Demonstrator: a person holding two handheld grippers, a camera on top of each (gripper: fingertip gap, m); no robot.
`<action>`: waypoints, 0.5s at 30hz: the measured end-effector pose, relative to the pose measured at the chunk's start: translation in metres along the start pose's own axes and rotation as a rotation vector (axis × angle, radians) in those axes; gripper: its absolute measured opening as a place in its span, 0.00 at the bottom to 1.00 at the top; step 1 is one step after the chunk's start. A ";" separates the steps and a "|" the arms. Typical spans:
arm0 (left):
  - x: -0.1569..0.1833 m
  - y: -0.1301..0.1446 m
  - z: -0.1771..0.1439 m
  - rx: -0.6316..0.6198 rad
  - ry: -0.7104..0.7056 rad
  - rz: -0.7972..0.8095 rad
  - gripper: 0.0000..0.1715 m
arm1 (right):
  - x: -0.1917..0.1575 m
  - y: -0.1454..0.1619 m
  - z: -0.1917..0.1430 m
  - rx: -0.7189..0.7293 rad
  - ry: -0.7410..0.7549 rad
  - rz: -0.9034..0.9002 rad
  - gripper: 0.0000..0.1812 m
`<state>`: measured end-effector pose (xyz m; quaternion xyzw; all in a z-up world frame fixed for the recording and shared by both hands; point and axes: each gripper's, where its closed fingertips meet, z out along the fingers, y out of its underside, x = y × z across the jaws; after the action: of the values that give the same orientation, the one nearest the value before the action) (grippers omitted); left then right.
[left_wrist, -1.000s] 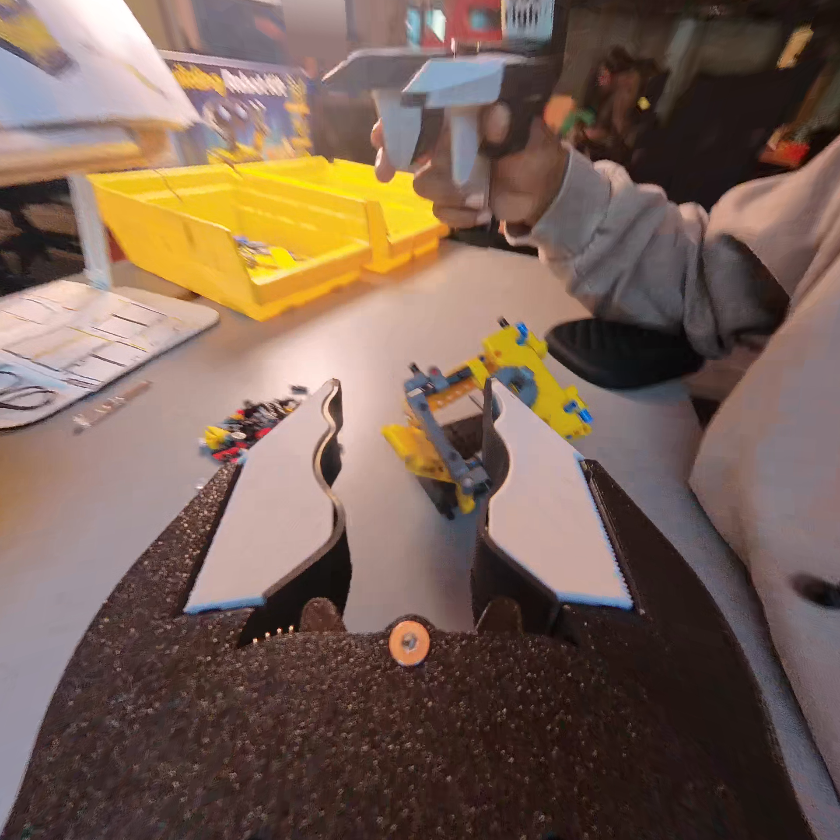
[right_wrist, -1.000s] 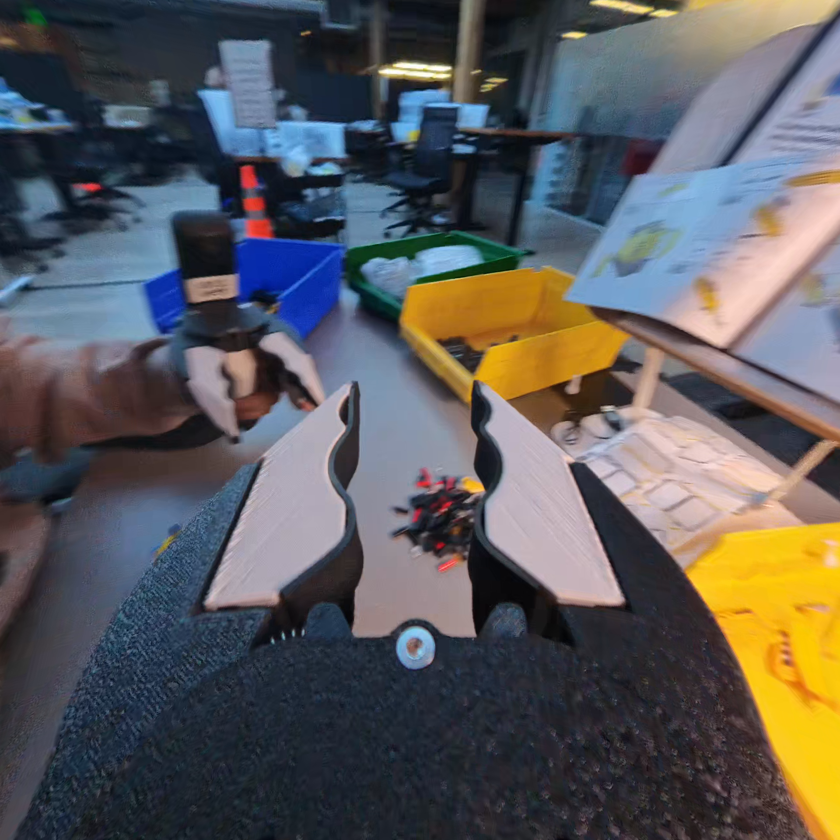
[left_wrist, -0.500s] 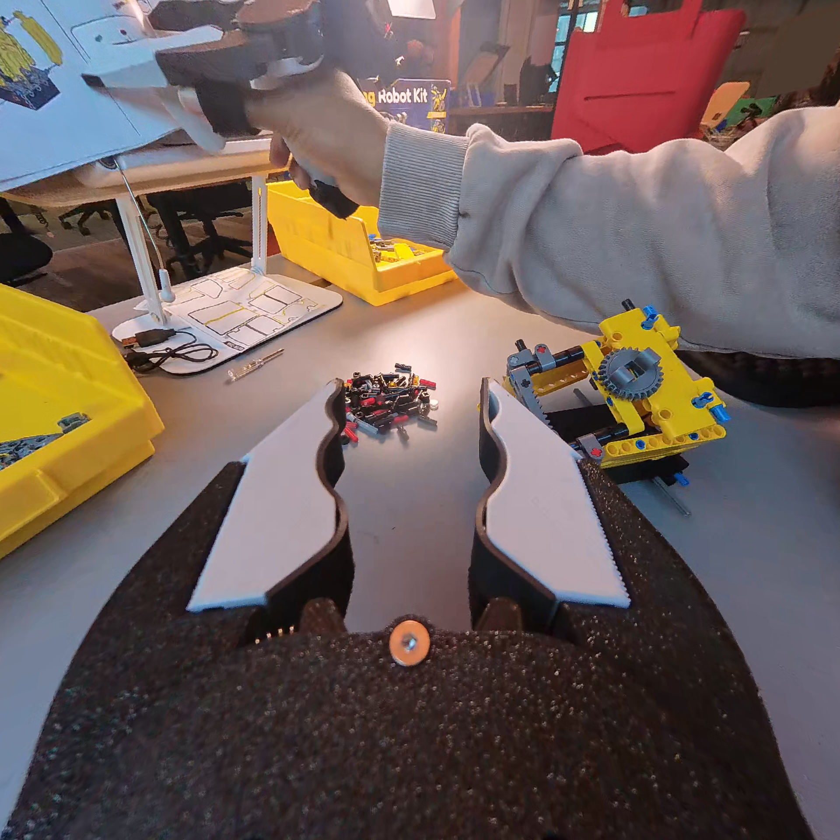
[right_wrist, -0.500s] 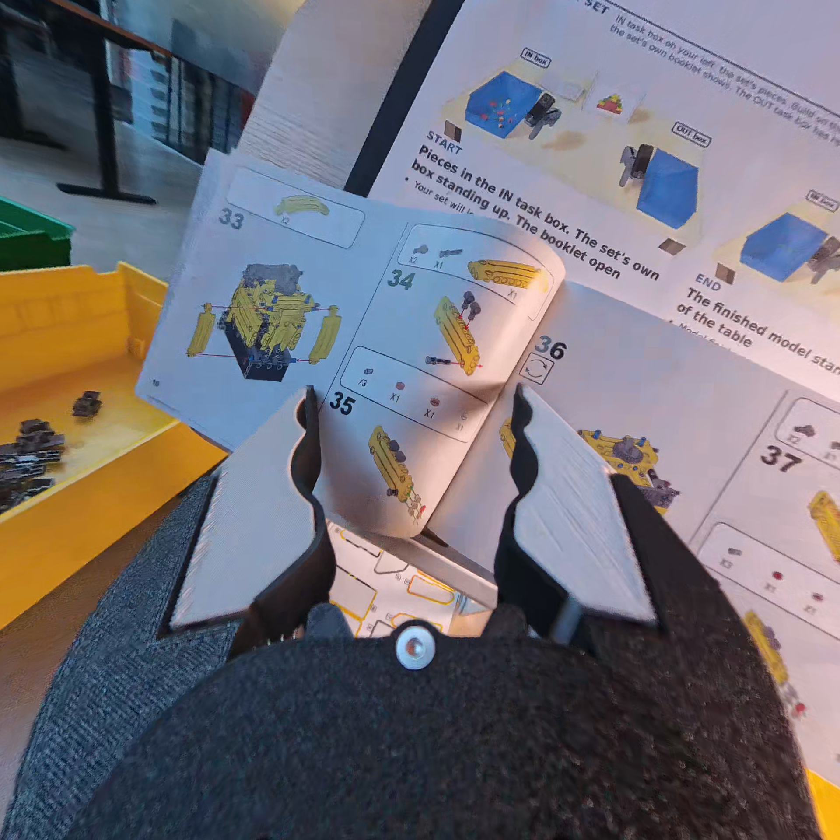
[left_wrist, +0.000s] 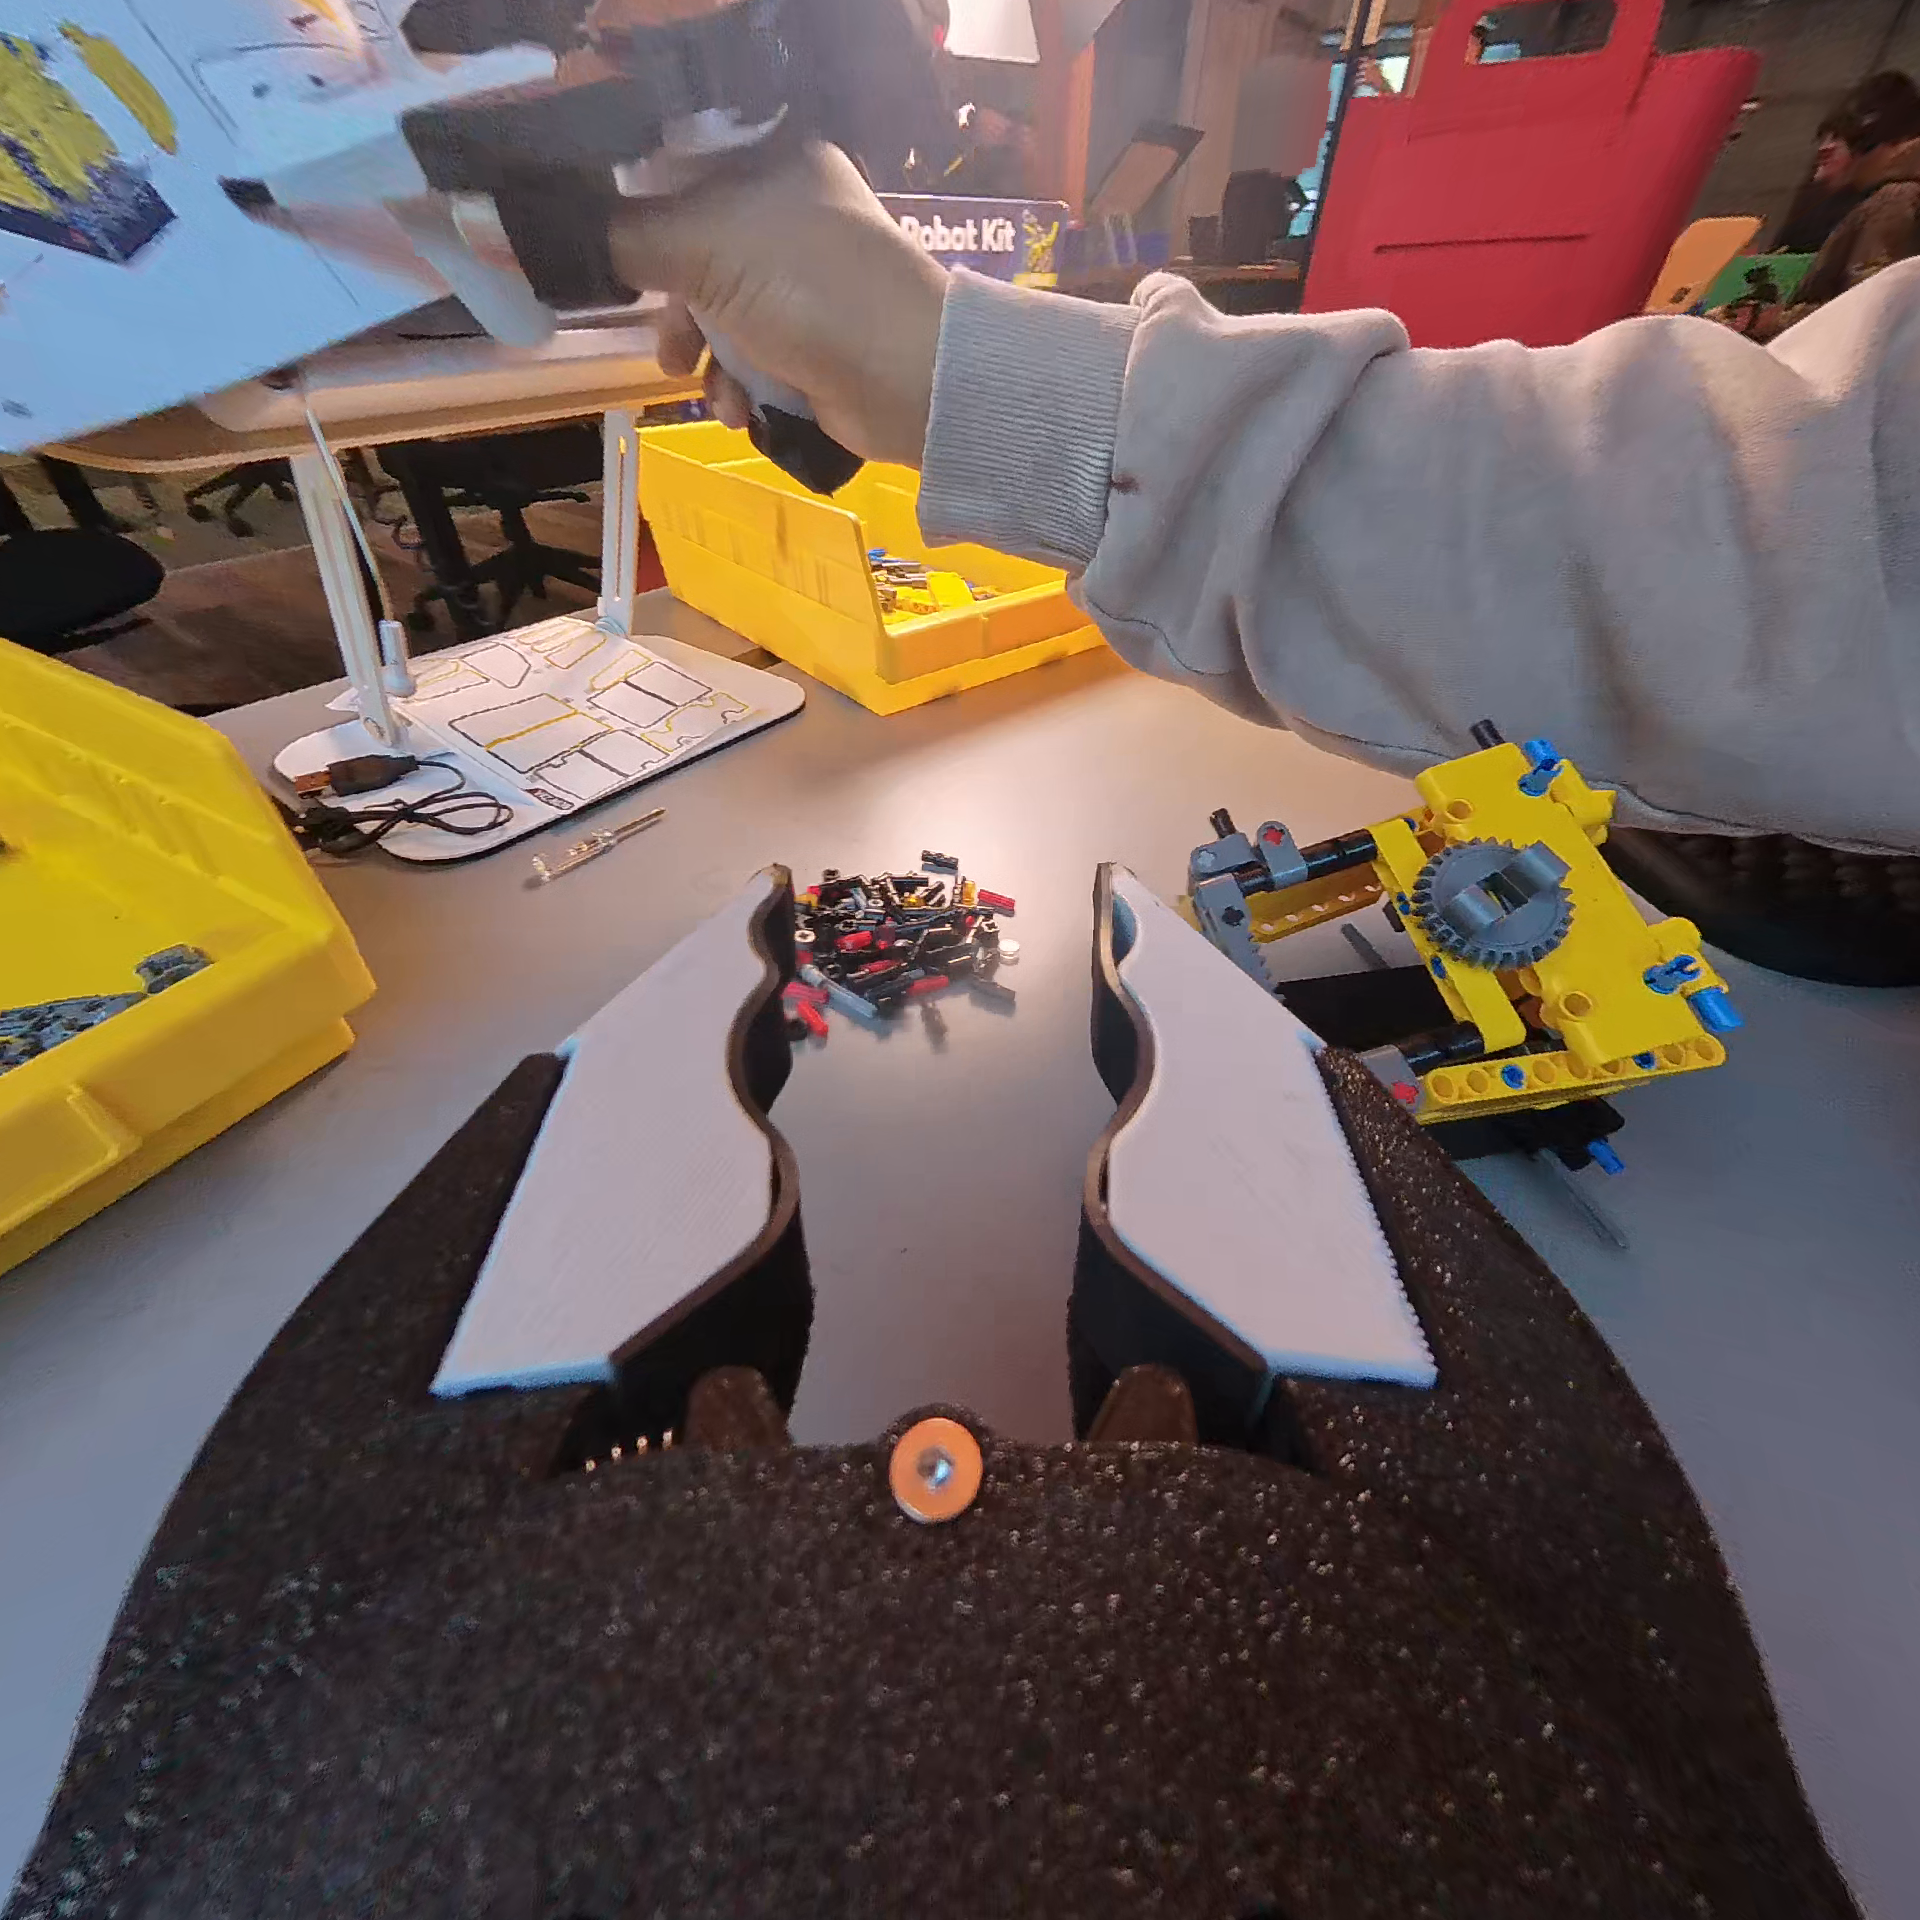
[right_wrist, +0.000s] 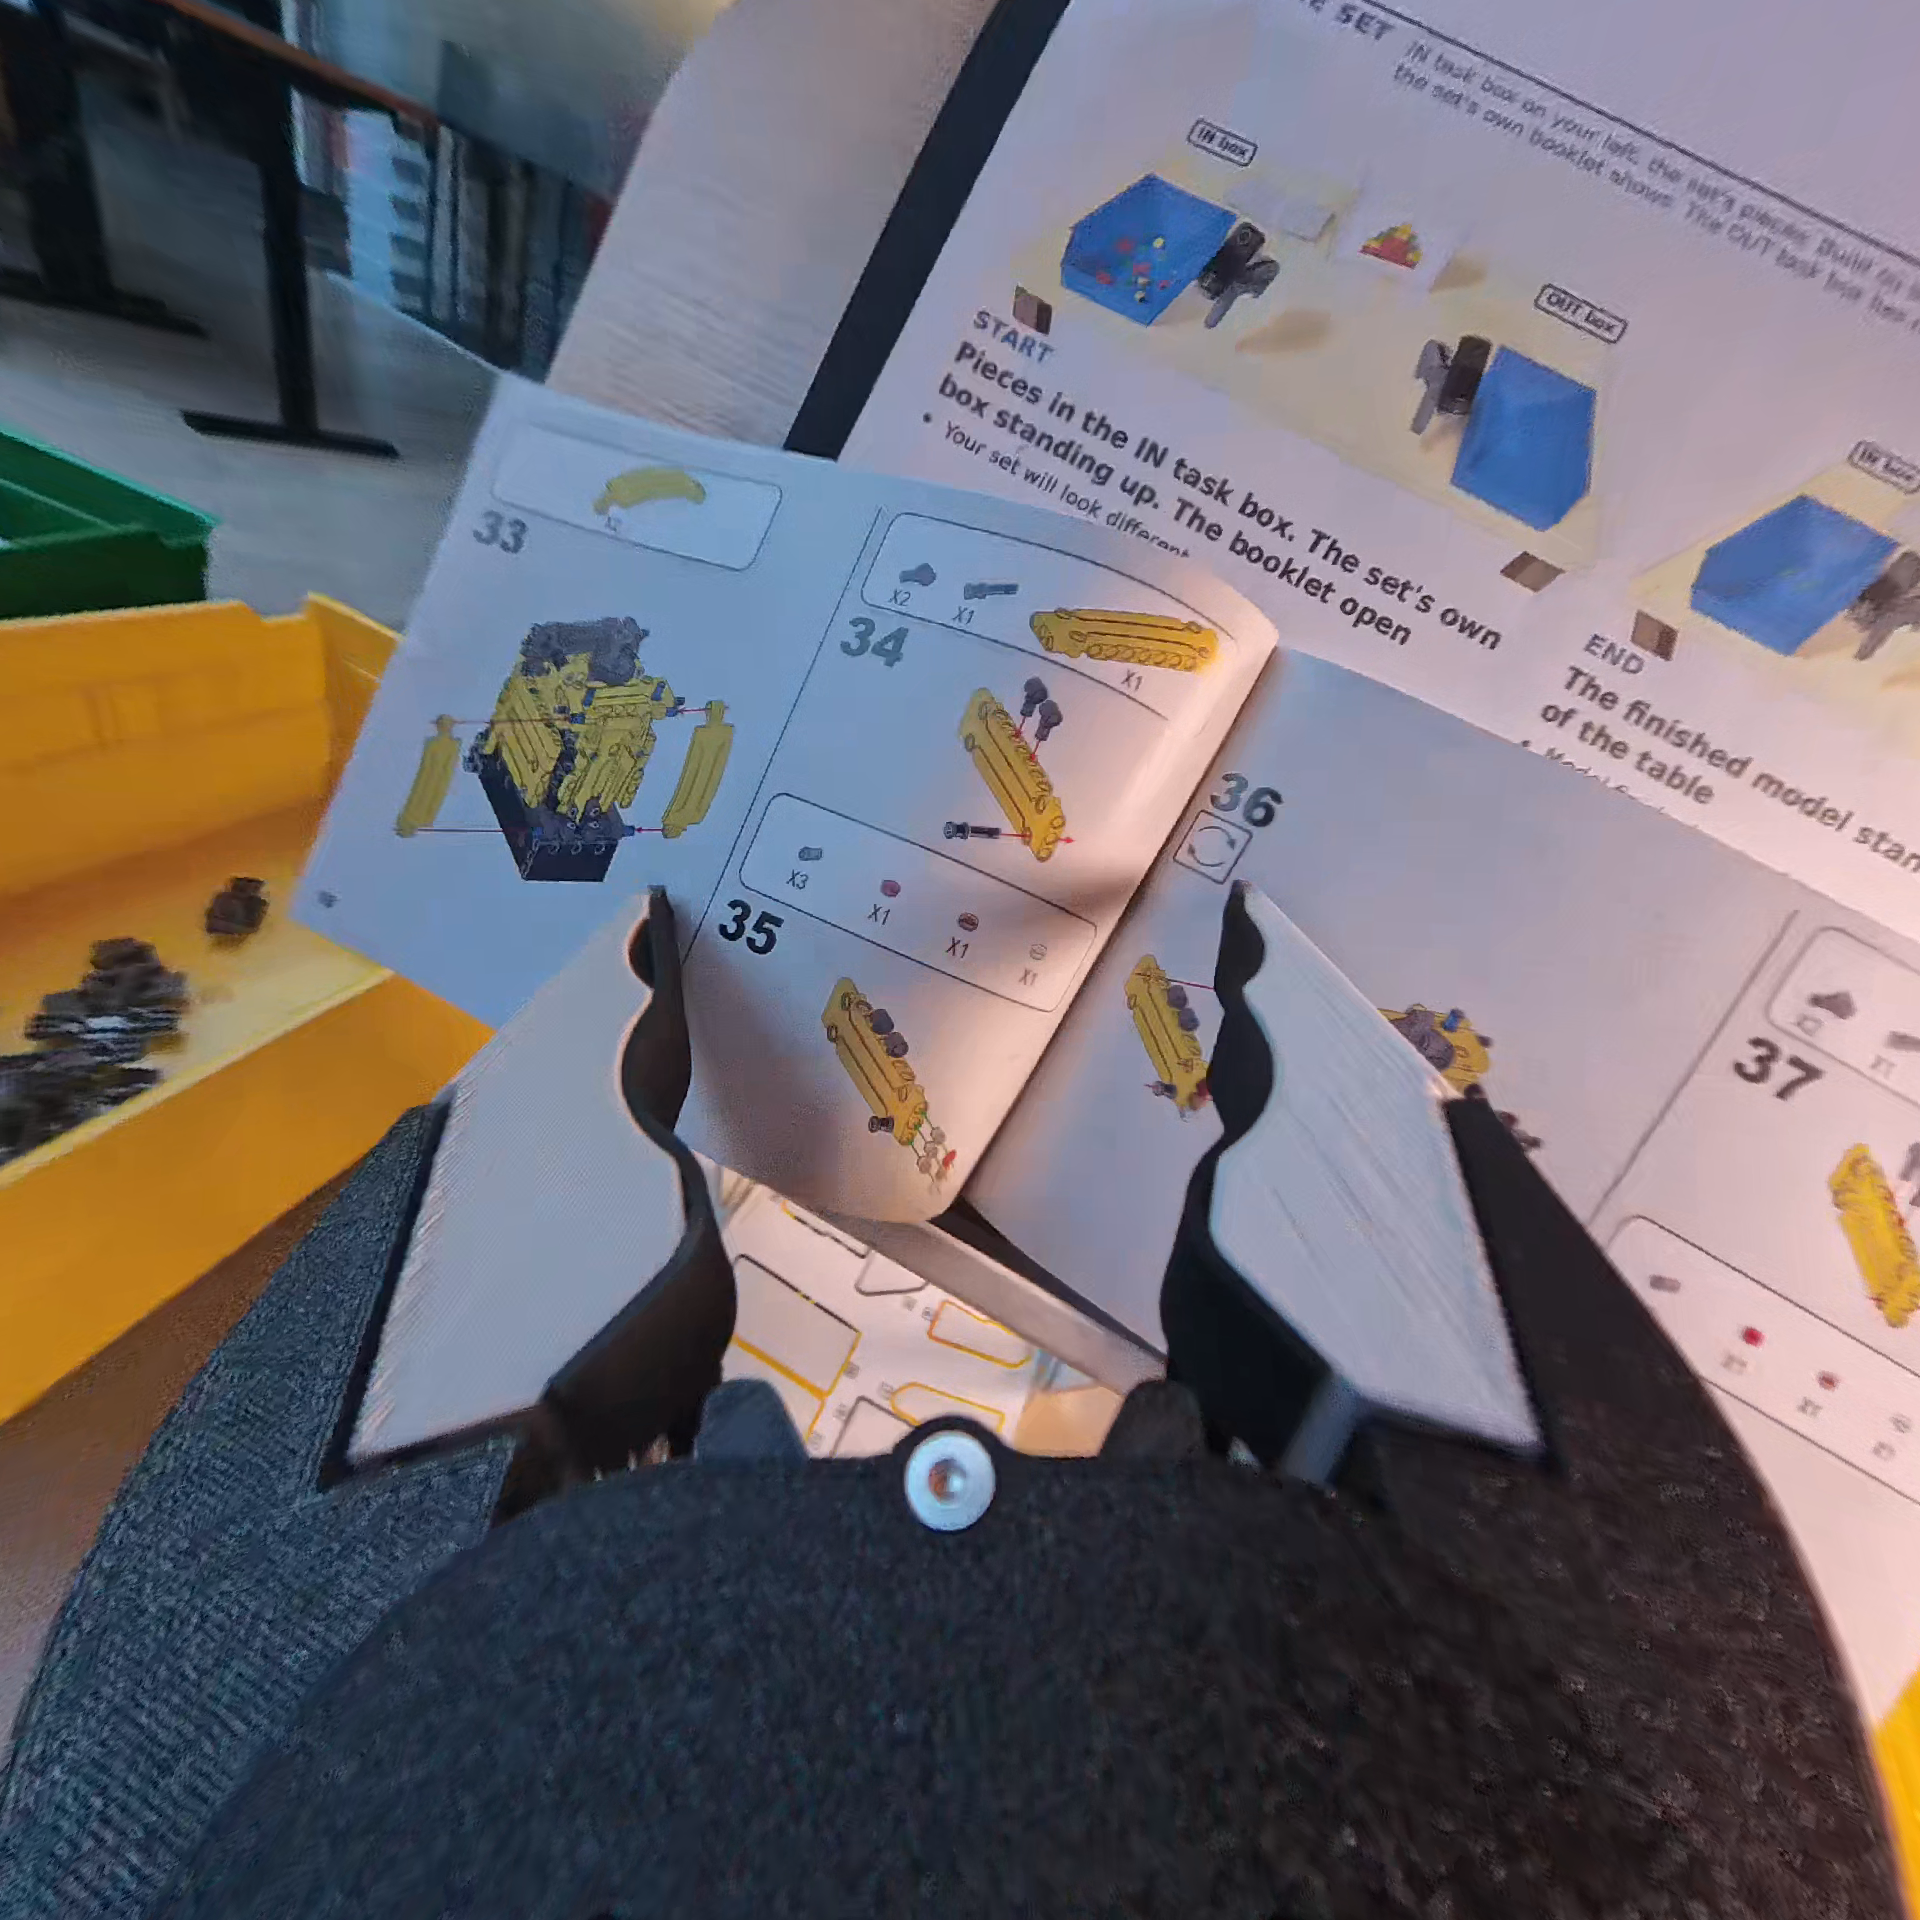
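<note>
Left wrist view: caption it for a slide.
Open left gripper hovers over a pile of small pieces, beside a yellow geared model.

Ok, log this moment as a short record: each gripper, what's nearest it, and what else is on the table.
left gripper: open, above grey table
nearest left: pile of small parts
right gripper: open, raised at open booklet, holding nothing
beside pile: yellow model
also: yellow bins, cable
</note>
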<state>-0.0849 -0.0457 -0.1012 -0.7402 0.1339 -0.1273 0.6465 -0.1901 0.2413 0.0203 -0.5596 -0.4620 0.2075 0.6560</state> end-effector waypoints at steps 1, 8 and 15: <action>-0.004 0.000 -0.002 0.005 -0.024 0.004 0.33 | 0.001 0.004 0.003 -0.012 0.030 -0.049 0.53; -0.044 -0.001 -0.016 0.030 -0.199 -0.068 0.34 | 0.018 0.001 -0.009 0.063 0.019 0.064 0.28; -0.050 0.004 -0.010 0.022 -0.192 -0.149 0.35 | 0.036 0.006 -0.022 0.073 -0.064 0.237 0.22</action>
<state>-0.1351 -0.0373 -0.1046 -0.7498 0.0145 -0.1049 0.6531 -0.1523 0.2596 0.0296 -0.5793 -0.4053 0.3180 0.6317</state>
